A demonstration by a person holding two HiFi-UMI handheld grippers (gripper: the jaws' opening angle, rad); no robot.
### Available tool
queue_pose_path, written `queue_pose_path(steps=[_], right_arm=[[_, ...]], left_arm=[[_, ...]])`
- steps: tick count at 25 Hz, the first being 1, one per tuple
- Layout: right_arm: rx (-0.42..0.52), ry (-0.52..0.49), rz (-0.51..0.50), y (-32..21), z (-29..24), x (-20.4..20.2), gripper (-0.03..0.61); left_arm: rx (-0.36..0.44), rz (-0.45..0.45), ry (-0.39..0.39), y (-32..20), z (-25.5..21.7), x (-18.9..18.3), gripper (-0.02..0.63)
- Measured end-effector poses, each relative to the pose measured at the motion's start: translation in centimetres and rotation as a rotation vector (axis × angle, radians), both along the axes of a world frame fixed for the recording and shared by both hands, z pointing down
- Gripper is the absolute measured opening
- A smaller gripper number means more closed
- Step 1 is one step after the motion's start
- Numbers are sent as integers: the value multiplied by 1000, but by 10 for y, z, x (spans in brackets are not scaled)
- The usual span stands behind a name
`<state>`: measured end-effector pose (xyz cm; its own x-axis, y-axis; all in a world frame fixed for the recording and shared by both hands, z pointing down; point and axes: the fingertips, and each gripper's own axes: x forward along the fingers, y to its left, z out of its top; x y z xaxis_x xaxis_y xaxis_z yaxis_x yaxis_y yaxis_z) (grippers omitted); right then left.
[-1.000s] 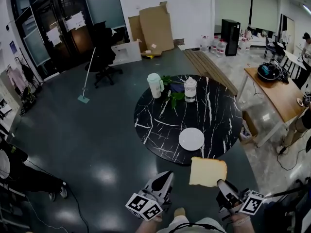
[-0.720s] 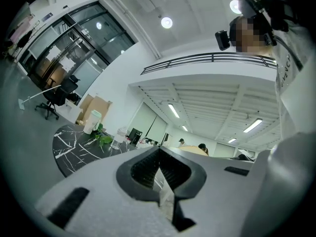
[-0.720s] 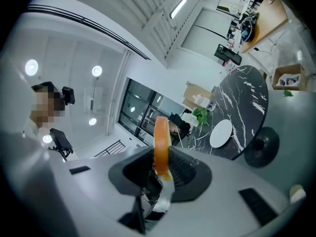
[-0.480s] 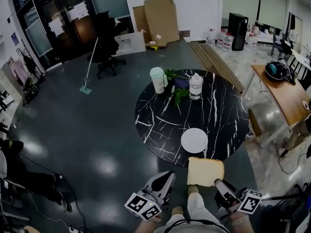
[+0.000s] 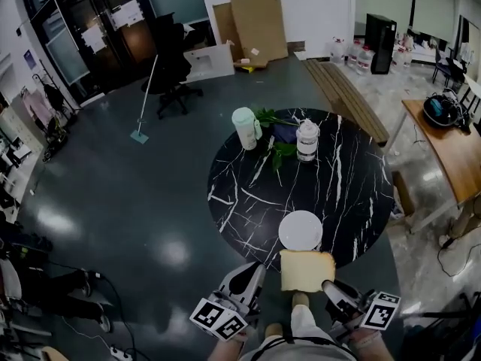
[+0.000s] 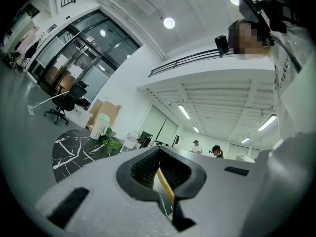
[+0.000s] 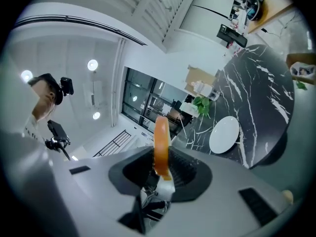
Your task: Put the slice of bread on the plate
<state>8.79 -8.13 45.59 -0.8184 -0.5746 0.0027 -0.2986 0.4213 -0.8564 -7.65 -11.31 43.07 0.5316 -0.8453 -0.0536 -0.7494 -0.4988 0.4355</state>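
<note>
A slice of bread (image 5: 307, 270) hangs level just short of the near edge of the round black marble table (image 5: 240, 194). My right gripper (image 5: 331, 291) is shut on the slice's near right corner. In the right gripper view the bread (image 7: 161, 139) stands edge-on between the pads of my right gripper (image 7: 159, 174). The white plate (image 5: 301, 230) lies on the table's near side, just beyond the bread, and the plate (image 7: 224, 134) also shows ahead of the right jaws. My left gripper (image 5: 246, 279) is to the left of the bread, shut and holding nothing; its jaws (image 6: 165, 191) meet.
At the table's far side stand a pale green tumbler (image 5: 244, 128), a clear jar (image 5: 307, 140) and leafy greens (image 5: 276, 150). An office chair (image 5: 174, 74), a mop (image 5: 143, 107) and cardboard (image 5: 255, 17) are behind it. A wooden desk (image 5: 449, 150) stands to the right.
Both grippers and the bread have moved forward toward the table. The bread now hangs just before the plate, and the table looks closer.
</note>
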Motion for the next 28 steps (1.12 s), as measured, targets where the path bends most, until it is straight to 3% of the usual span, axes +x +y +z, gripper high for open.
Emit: queue_pose_path(steps=[14,20,28], right_arm=[[-94,59,-2,-74,45,25,84],[-135,82,-37,-107,73,17,84],[-205,70,6,-136,105,-1,84]], left_arm=[[-32,-68,-60,-64,34,28,8],[-58,-132,-79,-78,57,36,8],[-108,-125,-94,-94,95,37,8]])
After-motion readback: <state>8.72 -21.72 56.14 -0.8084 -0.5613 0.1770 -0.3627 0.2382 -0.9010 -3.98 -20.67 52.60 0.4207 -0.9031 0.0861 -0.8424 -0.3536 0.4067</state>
